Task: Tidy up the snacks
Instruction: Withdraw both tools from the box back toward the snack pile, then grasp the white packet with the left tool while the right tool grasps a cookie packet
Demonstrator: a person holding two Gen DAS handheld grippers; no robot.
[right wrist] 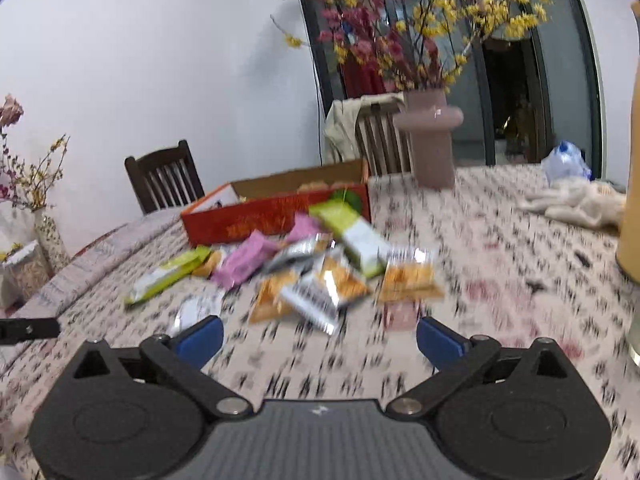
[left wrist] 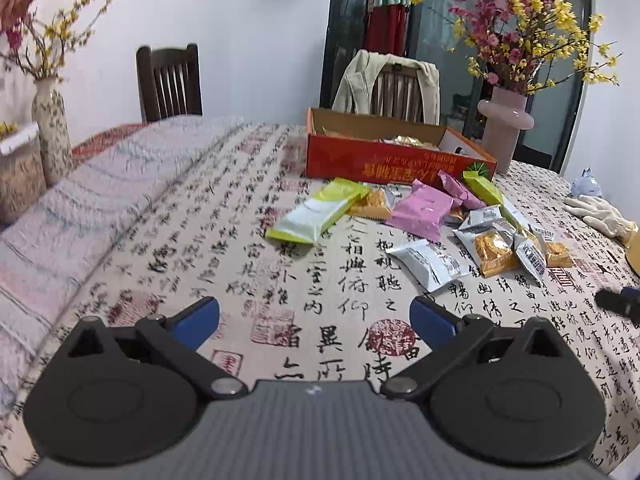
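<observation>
The left hand-held gripper (left wrist: 315, 322) hangs over the counter (left wrist: 180, 240) with its jaws wide apart and nothing between them. The right hand-held gripper (right wrist: 320, 340) is likewise spread wide and empty above the cloth.

The snacks (left wrist: 420, 220) lie in a loose pile on the counter just in front of the red box (left wrist: 384, 160), which stands open with some packets inside. The left view is sharp: it shows a green packet (left wrist: 316, 216) at the pile's near left, a pink packet (left wrist: 420, 212) beside it, and silver-and-orange packets (left wrist: 492, 246) to the right. It also shows a white glove (left wrist: 600, 214) at the counter's right edge and the dark tip of the other gripper at the far right.

The right view is blurred, so packet print cannot be read there. It alone shows a tall yellow object (right wrist: 632, 160) at the right edge. Both views show the pink vase (right wrist: 430, 136) with flowers behind the box, and two chairs (left wrist: 170, 82) beyond the counter.
</observation>
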